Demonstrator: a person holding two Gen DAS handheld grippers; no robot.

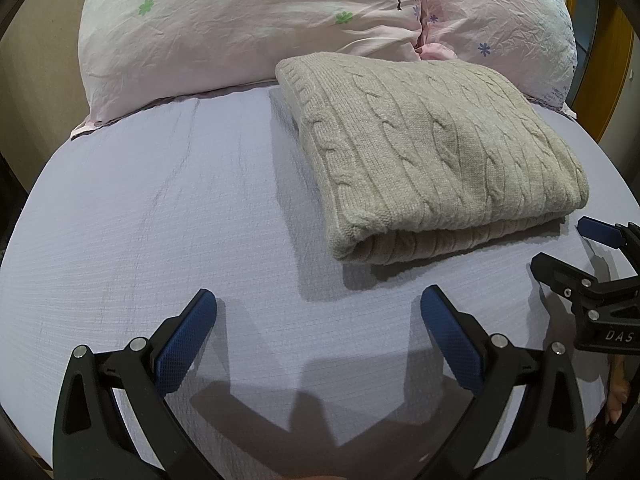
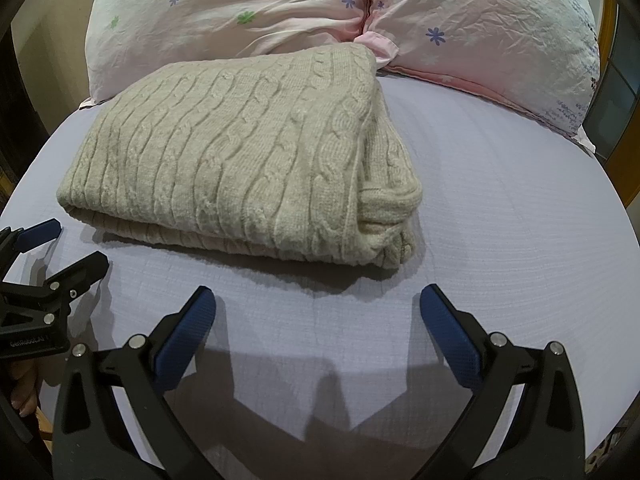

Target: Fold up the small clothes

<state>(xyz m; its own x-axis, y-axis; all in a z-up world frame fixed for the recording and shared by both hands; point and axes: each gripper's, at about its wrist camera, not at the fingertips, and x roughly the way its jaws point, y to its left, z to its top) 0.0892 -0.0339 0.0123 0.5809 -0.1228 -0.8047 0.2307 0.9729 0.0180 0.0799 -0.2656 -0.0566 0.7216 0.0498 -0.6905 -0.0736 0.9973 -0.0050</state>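
A beige cable-knit sweater point(image 1: 424, 152) lies folded into a thick rectangle on the lavender bed sheet point(image 1: 160, 208); it also shows in the right wrist view point(image 2: 240, 160). My left gripper point(image 1: 318, 304) is open and empty, hovering over bare sheet just in front of the sweater's near-left corner. My right gripper point(image 2: 318, 304) is open and empty, in front of the sweater's near-right corner. Each gripper shows at the other view's edge: the right one point(image 1: 560, 248) and the left one point(image 2: 76, 244), both open.
Two pink floral pillows point(image 1: 248, 28) point(image 2: 480, 32) lie behind the sweater at the head of the bed. The sheet point(image 2: 500, 208) stretches to the left and right of the sweater. A wooden frame point(image 1: 612, 64) stands at the far right.
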